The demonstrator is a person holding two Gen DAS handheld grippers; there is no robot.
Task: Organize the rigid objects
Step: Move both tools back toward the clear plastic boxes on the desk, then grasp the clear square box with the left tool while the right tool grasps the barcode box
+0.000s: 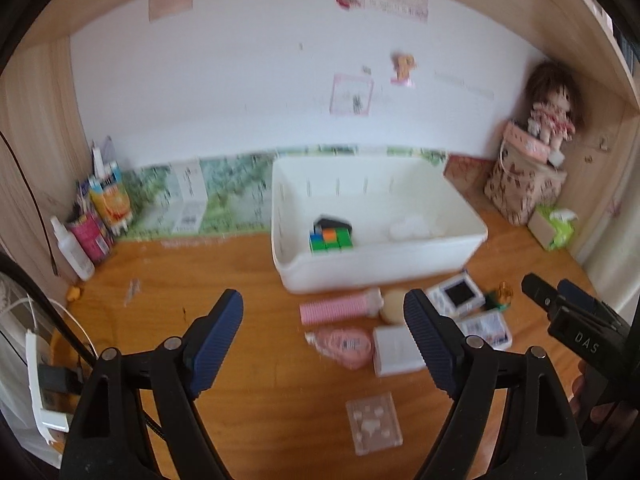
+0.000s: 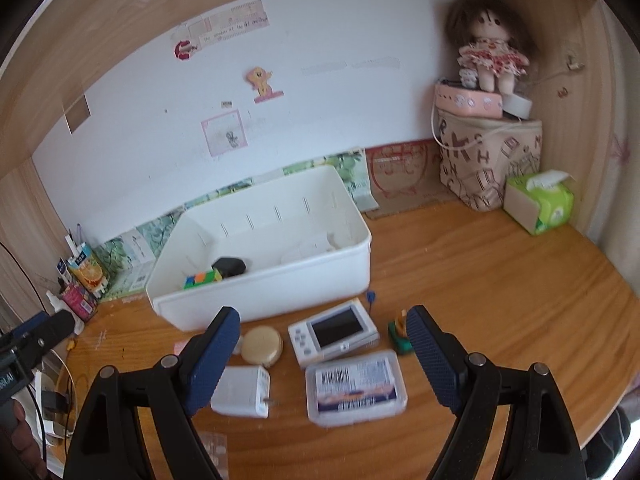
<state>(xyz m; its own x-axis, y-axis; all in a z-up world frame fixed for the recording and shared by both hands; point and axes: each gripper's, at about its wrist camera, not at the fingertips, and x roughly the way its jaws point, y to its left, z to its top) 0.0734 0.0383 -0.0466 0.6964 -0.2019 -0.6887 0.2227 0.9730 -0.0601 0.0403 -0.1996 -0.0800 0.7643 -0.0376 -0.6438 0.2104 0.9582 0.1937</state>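
The worktop [image 2: 480,280] is smooth orange-brown wood with a soft shine. The white bin [image 2: 280,296] standing on it looks like smooth, matt plastic. Just in front of the bin, the card case [image 2: 356,390] is clear, shiny plastic with a paper label inside. Beside that case, the white charger [image 2: 240,396] is smooth plastic with little metal prongs. Far behind the bin, in the corner, the doll [image 2: 490,54] is soft cloth with fuzzy hair, and the bag [image 2: 488,160] under it is printed cloth.
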